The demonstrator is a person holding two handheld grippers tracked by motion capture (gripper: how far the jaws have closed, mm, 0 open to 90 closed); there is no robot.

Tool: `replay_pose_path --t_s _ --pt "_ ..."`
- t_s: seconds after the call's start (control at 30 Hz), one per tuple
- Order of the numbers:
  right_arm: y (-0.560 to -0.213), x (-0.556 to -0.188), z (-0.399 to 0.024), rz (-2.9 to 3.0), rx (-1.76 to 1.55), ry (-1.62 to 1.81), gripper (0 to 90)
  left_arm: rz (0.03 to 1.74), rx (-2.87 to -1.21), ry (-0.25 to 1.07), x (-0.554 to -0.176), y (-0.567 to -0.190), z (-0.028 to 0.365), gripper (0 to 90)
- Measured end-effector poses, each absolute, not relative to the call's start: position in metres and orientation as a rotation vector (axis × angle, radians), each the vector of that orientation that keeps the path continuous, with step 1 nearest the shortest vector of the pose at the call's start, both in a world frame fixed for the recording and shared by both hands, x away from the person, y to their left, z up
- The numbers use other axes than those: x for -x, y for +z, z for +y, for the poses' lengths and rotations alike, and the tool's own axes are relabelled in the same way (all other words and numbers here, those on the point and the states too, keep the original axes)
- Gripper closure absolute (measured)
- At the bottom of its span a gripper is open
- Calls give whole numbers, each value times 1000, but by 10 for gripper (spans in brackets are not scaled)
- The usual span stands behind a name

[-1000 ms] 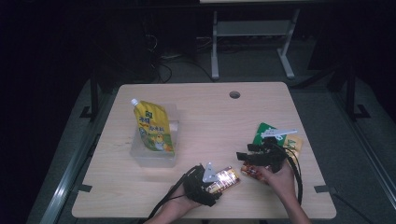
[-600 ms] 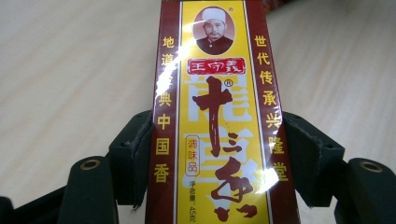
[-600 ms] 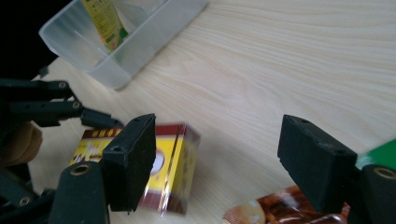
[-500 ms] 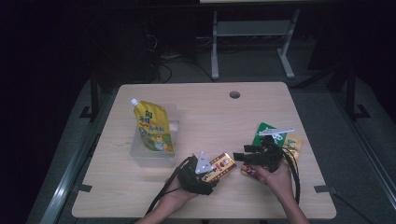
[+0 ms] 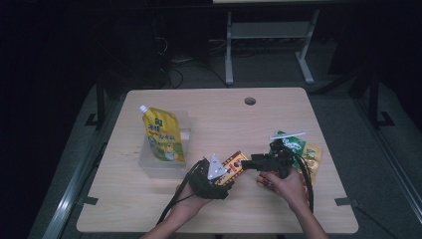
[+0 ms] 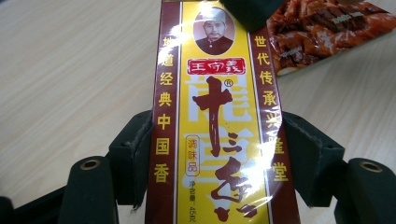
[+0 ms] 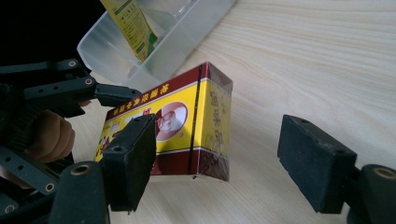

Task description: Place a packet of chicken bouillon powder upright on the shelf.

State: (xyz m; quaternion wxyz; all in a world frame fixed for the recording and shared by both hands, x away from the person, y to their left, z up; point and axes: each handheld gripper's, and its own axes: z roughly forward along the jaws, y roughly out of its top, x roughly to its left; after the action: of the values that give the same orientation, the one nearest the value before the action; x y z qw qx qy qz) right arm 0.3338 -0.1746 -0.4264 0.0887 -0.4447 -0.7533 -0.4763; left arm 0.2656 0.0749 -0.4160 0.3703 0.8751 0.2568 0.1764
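Seasoning box (image 6: 219, 140) sits clamped in left hand-held gripper (image 6: 219, 158); right hand-held gripper (image 7: 219, 154) gapes.

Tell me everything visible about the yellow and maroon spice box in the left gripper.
The spice box is a slim carton, yellow face with maroon borders, Chinese lettering and a small portrait, wrapped in glossy film. The left gripper clamps its long sides between both pads and holds it tilted above the wooden table. Its free end points toward the right gripper, whose jaws stand open; the left one overlaps the box's face, contact unclear.
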Motion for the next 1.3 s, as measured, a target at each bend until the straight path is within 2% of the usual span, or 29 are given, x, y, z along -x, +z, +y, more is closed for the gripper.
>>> replay_pose_path --t_s 0.37,0.47,0.57,0.8,1.03,1.3 --pt "-433 -340 -164 -2126 1289 -1388 303 703 -2188 483 -269 -419 73 320" --pt "-434 -341 -161 -2107 1272 -1396 374 705 -2187 473 -269 -421 71 320" --pt "-433 -341 -155 -2137 1282 -1385 377 713 -2187 478 -269 -422 70 319" --pt "-430 -342 -155 -2120 1293 -1422 478 733 -2197 465 -272 -424 74 318" --pt "-423 -341 -154 -2104 1250 -1458 620 743 -2232 440 -275 -429 76 316" --pt "-410 -339 -146 -2205 1201 -1465 660 722 -2222 440 -277 -431 78 302"
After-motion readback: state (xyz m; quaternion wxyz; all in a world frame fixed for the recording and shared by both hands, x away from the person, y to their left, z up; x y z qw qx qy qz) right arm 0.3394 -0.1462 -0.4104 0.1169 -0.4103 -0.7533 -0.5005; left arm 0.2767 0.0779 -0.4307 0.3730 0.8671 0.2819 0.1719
